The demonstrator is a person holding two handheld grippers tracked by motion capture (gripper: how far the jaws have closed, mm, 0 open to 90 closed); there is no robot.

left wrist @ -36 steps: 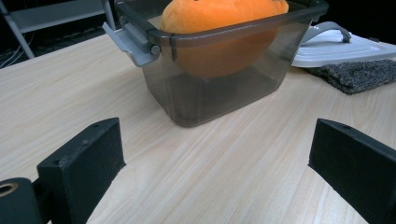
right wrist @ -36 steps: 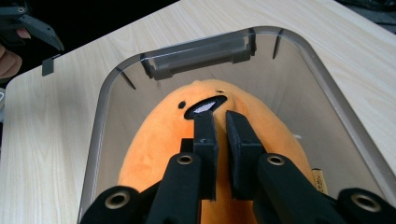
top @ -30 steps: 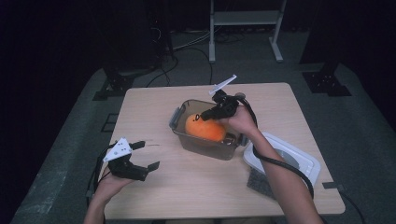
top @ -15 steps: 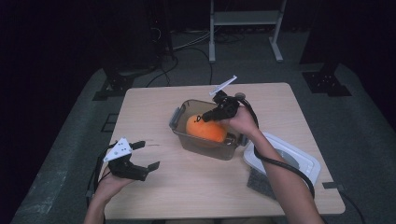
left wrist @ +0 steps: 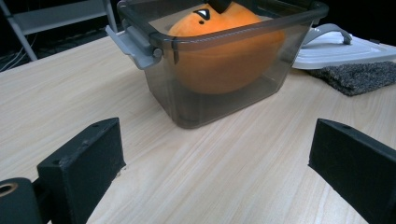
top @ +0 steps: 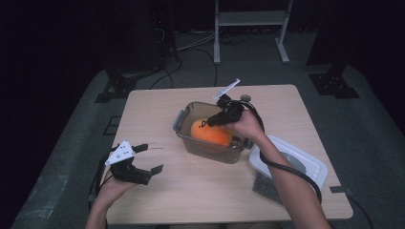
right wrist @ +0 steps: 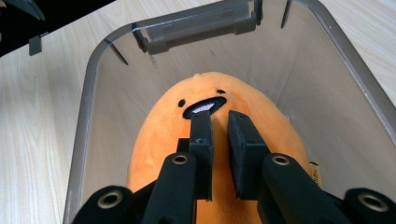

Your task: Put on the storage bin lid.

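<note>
One plush: orange toy (right wrist: 219,135) lying inside the clear storage bin (top: 184,131), mid-table.
Right gripper (right wrist: 218,122): jaws nearly closed, pinching a fold of the plush near its face, likely to seat it or lift it out; which one I cannot tell.
Left gripper (top: 145,160): jaws wide apart, holding nothing, parked near the table's left edge, well apart from the bin.
Lids: one white lid (top: 305,160) beside the bin, off so the bin stays open.
Cloths: one grey cloth (left wrist: 355,77) by the lid.

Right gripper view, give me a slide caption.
Right gripper pinches an orange plush toy inside a clear bin.
</note>
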